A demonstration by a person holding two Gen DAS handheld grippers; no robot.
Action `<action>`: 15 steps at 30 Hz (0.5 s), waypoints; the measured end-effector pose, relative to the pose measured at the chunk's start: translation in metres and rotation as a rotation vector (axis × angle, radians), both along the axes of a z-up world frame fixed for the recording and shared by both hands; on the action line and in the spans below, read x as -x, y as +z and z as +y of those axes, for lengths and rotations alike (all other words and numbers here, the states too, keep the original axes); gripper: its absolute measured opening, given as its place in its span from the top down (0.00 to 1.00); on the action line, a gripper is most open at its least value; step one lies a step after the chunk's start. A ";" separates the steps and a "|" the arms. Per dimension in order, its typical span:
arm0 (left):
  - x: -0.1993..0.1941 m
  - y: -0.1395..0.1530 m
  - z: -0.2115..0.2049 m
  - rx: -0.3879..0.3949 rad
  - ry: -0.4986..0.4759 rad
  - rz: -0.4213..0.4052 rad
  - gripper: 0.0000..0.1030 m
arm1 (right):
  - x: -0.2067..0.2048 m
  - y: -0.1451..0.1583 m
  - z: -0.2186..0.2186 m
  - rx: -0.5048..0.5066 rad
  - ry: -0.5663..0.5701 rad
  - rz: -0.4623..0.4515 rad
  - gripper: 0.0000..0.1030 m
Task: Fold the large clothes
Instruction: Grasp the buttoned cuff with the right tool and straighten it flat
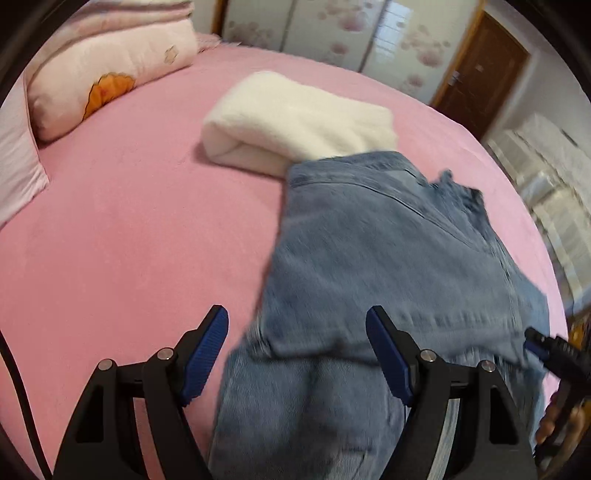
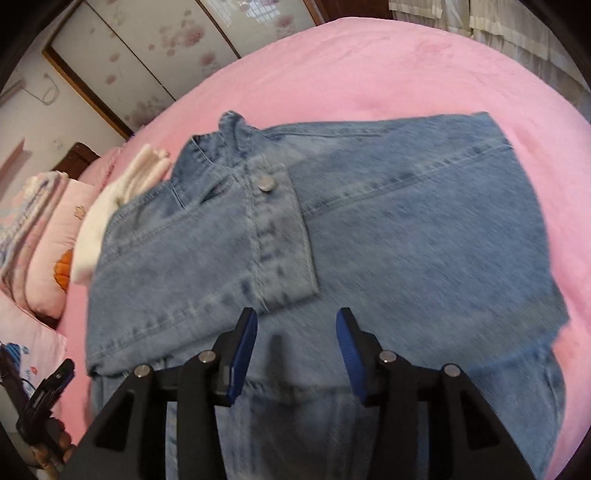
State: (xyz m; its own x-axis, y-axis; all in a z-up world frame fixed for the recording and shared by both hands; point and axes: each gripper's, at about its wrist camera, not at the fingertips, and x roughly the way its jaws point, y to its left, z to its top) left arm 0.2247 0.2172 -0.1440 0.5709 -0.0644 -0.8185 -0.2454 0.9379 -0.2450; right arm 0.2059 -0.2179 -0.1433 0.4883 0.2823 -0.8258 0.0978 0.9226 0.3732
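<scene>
A light blue denim jacket [image 1: 388, 251] lies partly folded on the pink bed [image 1: 129, 221]. In the right wrist view the jacket [image 2: 406, 229] has a sleeve folded across its body, with a cuff and metal button [image 2: 266, 183] on top. My left gripper [image 1: 297, 347] is open and empty, hovering over the jacket's near left edge. My right gripper [image 2: 296, 343] is open and empty above the jacket's near middle. The right gripper's tip [image 1: 546, 347] shows at the right edge of the left wrist view. The left gripper [image 2: 48, 391] shows at the lower left of the right wrist view.
A folded white fleece garment [image 1: 295, 118] lies just beyond the jacket, touching its far end; it also shows in the right wrist view [image 2: 103, 221]. Pink pillows [image 1: 107, 62] are stacked at the bed's head. A wardrobe [image 1: 332, 26] and a door [image 1: 484, 74] stand beyond the bed.
</scene>
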 end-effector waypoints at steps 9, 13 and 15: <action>-0.056 -0.048 0.015 -0.032 0.074 0.176 0.27 | -0.038 -0.019 0.027 0.136 0.054 -0.031 0.75; -0.062 -0.048 0.003 -0.114 0.040 0.165 0.30 | -0.015 0.001 0.030 0.151 0.077 -0.104 0.85; -0.064 -0.049 -0.005 -0.160 0.014 0.165 0.32 | -0.001 0.001 0.028 0.152 0.058 -0.118 0.85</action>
